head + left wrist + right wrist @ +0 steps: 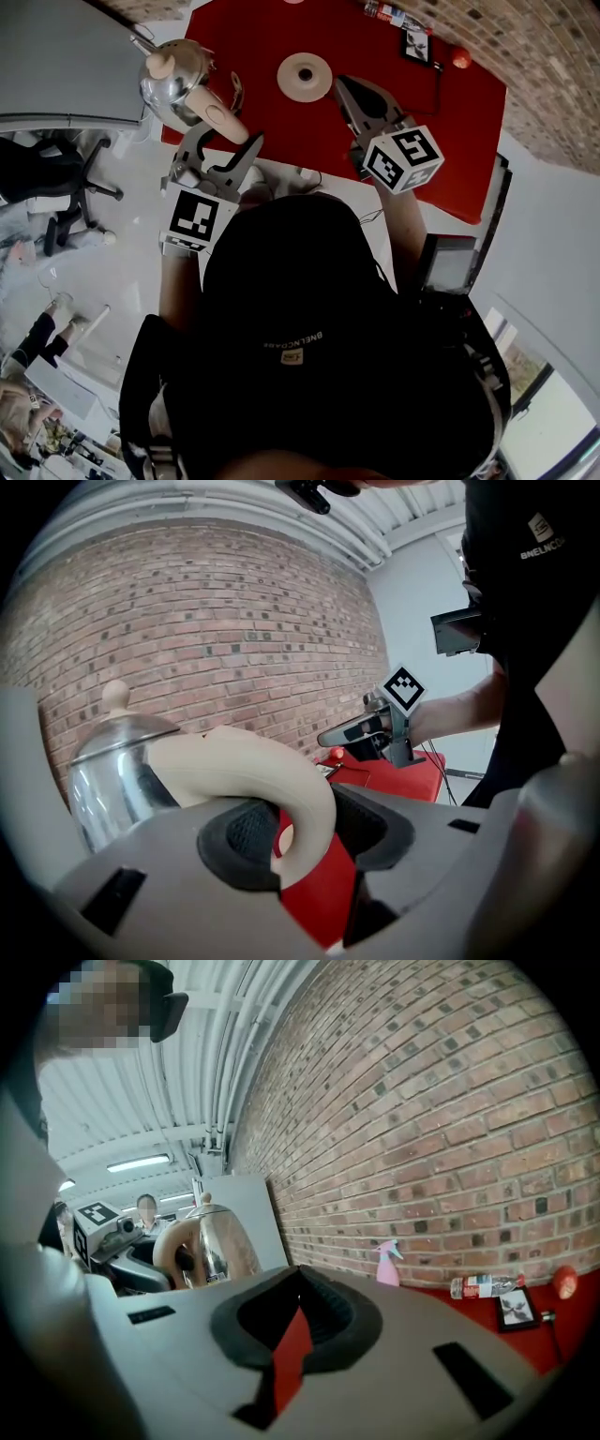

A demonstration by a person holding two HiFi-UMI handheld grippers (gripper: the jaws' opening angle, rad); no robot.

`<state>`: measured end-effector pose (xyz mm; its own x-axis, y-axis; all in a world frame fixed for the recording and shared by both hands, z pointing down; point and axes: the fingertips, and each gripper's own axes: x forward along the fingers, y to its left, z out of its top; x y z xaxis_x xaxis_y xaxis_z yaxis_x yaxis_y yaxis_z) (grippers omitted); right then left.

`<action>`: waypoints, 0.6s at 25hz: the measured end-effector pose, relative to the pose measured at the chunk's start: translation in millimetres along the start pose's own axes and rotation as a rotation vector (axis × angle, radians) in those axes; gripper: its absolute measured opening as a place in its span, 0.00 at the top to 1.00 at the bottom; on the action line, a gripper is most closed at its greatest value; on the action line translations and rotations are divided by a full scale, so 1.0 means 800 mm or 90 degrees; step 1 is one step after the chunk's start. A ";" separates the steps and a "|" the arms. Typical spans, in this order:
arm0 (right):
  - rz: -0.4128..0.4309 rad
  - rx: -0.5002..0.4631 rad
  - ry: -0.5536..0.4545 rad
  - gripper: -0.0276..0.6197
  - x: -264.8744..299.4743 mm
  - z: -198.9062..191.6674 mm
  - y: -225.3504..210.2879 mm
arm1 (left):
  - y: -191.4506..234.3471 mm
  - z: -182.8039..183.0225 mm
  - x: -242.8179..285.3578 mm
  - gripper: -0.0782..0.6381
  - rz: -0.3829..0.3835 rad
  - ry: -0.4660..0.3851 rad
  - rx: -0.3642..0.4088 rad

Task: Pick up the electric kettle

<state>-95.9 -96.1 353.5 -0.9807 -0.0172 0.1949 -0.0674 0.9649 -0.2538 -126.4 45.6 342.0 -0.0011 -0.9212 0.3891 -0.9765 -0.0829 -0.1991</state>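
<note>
So left tongs (305, 832) are pinching the electric kettle (117, 761) by its handle (253, 766), right tongs (298, 1321) pressed together, empty; only the head view is showing the base (304, 77) on the worktop (253, 37).

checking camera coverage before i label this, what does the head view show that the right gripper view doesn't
Only the head view: the bare round kettle base and the office chair. Only the right gripper view: the ceiling light. Both: the kettle, its handle in the left gripper, and the red table.
</note>
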 end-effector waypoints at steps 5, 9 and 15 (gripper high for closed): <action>0.029 0.006 0.004 0.95 0.023 -0.001 0.023 | 0.007 -0.010 -0.016 0.65 0.010 0.005 -0.013; 0.052 0.005 0.007 0.95 0.045 -0.001 0.047 | 0.017 -0.017 -0.036 0.65 0.021 0.002 -0.022; 0.081 -0.002 0.017 0.95 0.075 -0.002 0.064 | 0.031 -0.029 -0.051 0.65 0.045 0.000 -0.025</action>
<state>-157.8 -47.2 353.8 -0.9759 0.1131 0.1866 0.0585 0.9594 -0.2759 -155.4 89.6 342.1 -0.0703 -0.9242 0.3754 -0.9816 -0.0029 -0.1910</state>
